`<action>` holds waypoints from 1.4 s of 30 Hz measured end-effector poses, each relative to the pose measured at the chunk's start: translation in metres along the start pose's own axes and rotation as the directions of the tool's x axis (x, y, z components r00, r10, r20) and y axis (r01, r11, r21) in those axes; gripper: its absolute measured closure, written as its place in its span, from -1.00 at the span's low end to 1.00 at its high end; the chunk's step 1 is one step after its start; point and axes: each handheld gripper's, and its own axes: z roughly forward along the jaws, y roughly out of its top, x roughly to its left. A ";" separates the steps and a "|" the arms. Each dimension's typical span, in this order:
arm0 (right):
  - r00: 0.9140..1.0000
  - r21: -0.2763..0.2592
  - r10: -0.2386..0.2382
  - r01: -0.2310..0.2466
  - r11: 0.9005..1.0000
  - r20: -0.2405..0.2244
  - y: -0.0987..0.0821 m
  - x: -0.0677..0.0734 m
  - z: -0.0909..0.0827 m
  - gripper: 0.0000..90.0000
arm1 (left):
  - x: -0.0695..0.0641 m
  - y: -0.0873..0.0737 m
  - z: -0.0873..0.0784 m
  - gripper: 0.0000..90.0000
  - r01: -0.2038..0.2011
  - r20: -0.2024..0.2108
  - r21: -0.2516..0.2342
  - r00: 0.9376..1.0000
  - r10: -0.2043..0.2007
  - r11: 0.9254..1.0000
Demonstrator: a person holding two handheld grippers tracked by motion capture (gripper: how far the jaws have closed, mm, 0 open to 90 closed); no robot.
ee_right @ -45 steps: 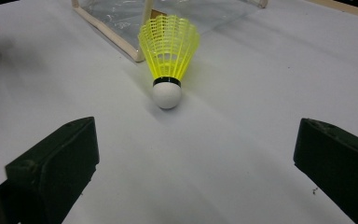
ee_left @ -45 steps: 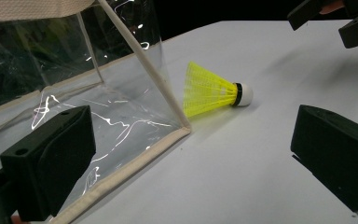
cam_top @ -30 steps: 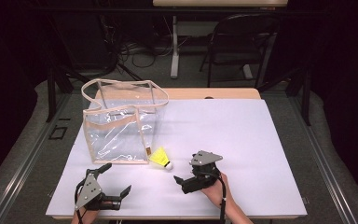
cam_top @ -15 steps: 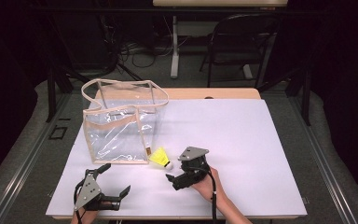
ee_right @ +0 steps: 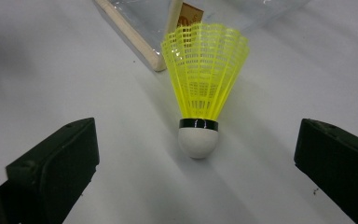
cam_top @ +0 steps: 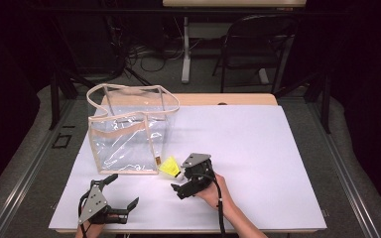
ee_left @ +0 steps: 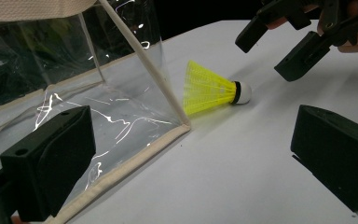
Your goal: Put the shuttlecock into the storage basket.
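A yellow shuttlecock [cam_top: 170,167] with a white cork tip lies on its side on the white table, just off the front right corner of a clear plastic bag [cam_top: 129,134] with beige trim. My right gripper [cam_top: 177,181] is open just right of it, jaws pointing at it. In the right gripper view the shuttlecock [ee_right: 200,93] lies ahead of the gripper [ee_right: 196,172], cork towards me, untouched. My left gripper [cam_top: 123,191] is open near the front edge, below the bag. Its own view shows the bag's corner [ee_left: 74,93], the shuttlecock [ee_left: 209,88] and the right gripper [ee_left: 270,51] beyond.
The bag stands upright and empty at the table's left, with a small tag at its corner [ee_right: 186,14]. A white mat [cam_top: 258,148] covers the table. A chair [cam_top: 258,44] and cables sit on the floor behind.
My right gripper has moved left and forward, closing in on the shuttlecock. The left gripper, the bag and the shuttlecock have stayed put.
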 end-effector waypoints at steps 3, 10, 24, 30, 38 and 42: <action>1.000 0.012 -0.006 0.006 1.000 -0.005 0.002 0.000 0.003 -1.00 | 0.000 0.000 0.000 -1.00 0.003 0.001 -0.001 1.000 -0.003 1.000; 0.999 0.065 -0.036 0.036 0.997 0.003 0.008 0.003 0.012 -0.92 | 0.000 0.000 0.000 -1.00 0.003 0.001 0.000 1.000 -0.003 1.000; 0.998 0.131 -0.045 0.039 0.991 0.050 0.016 0.005 0.021 -0.35 | 0.000 0.000 0.001 -1.00 0.002 0.003 0.000 1.000 -0.002 1.000; 0.999 0.165 -0.026 0.019 0.986 0.041 0.016 0.004 0.027 -0.10 | -0.001 0.000 0.001 -1.00 0.000 0.004 0.001 1.000 0.000 1.000; 0.999 0.182 -0.002 -0.007 0.983 0.050 0.014 0.003 0.031 0.09 | -0.001 0.000 0.000 -1.00 -0.005 0.008 0.003 1.000 0.005 1.000; 0.999 0.197 0.012 -0.021 0.980 0.050 0.013 0.002 0.034 0.12 | -0.001 0.000 0.000 -1.00 -0.003 0.011 0.001 1.000 0.003 1.000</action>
